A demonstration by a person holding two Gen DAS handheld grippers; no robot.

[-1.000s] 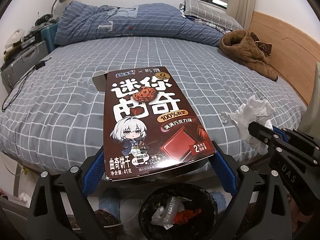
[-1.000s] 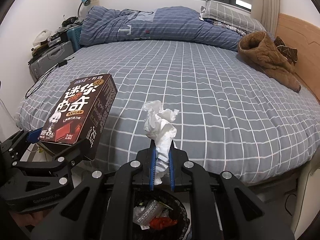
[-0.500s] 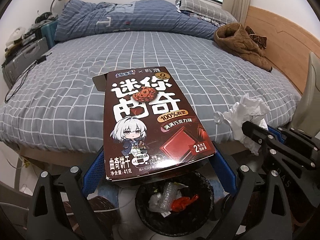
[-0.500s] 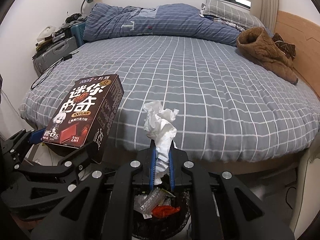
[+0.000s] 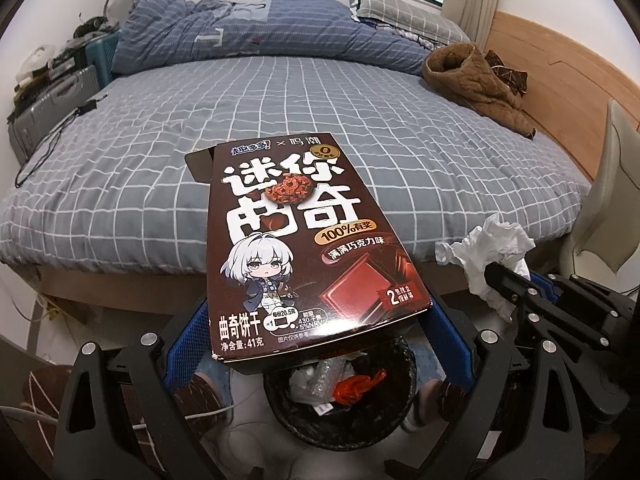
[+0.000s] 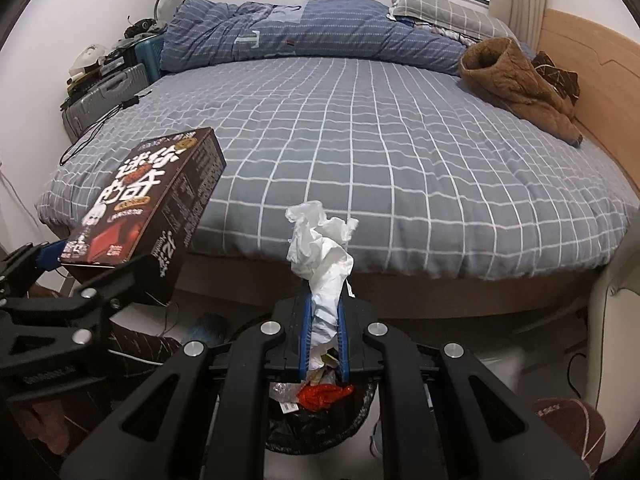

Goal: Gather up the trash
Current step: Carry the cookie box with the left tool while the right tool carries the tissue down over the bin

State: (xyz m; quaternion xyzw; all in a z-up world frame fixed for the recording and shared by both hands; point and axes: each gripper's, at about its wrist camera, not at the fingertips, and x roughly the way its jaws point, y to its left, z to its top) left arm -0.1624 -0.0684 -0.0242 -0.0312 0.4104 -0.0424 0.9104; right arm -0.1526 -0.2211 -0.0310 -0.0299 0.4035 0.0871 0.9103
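Observation:
My left gripper [image 5: 316, 320] is shut on a dark brown cookie box [image 5: 296, 240] with a cartoon girl on it, held flat above a black trash bin [image 5: 340, 404]. The box also shows in the right wrist view [image 6: 144, 216]. My right gripper [image 6: 324, 320] is shut on a crumpled white tissue [image 6: 322, 252], which also shows in the left wrist view [image 5: 492, 252]. It hangs over the same bin [image 6: 316, 412], which holds red and clear wrappers.
A bed with a grey-blue checked sheet [image 5: 320, 120] fills the view ahead, its edge just beyond the bin. A brown jacket [image 5: 472, 76] lies at its right. A suitcase [image 5: 48, 104] stands at the left. A pale chair [image 5: 608, 200] is at the right.
Both grippers have pulled back from the bed and lowered, still holding the box and the tissue. The bin now lies more fully under them.

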